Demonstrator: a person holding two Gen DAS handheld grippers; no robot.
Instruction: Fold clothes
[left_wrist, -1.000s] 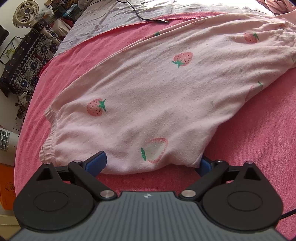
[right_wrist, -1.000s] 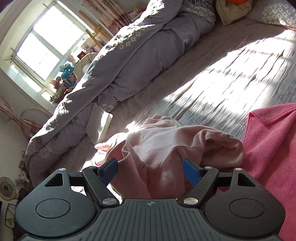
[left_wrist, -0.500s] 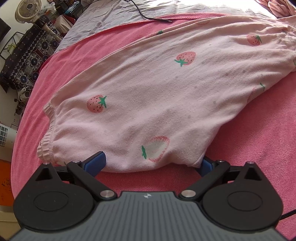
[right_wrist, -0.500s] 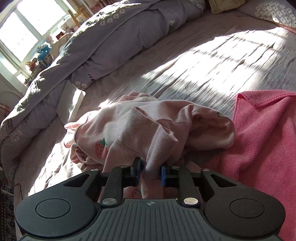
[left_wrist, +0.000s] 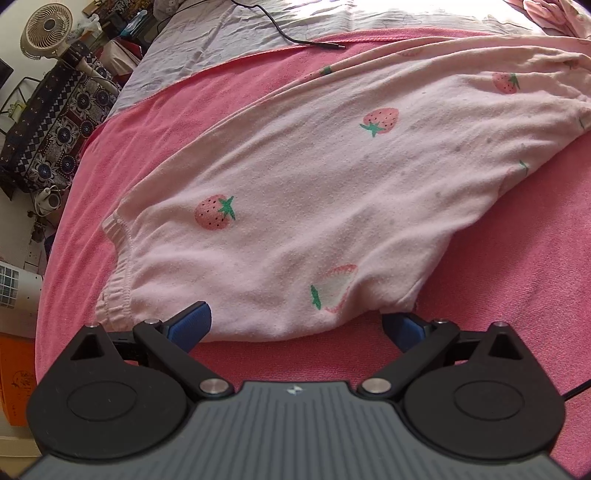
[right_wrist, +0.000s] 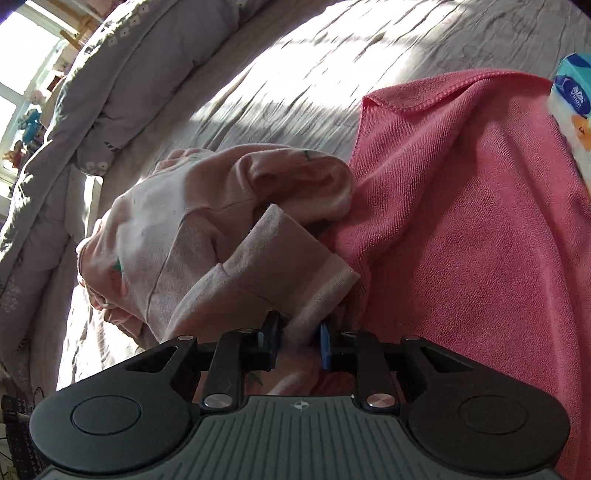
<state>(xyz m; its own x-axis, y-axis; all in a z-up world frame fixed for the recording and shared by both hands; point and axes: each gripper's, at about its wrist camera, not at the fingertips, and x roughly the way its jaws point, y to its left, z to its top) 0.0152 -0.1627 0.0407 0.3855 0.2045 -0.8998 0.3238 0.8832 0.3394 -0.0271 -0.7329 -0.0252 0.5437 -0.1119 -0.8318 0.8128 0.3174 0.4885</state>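
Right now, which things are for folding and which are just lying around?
For folding: pyjamas, pink towel, left hand-held gripper, right hand-held gripper.
Lying around: cable, fan, tissue pack, quilt.

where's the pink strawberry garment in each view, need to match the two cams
Left wrist: the strawberry garment lies spread across the middle of the picture, its near hem between the open fingers of the left gripper.
Right wrist: it is bunched at centre-left, a fold pinched in the right gripper.
Shared landmark: the pink towel under it, at right in the right wrist view.
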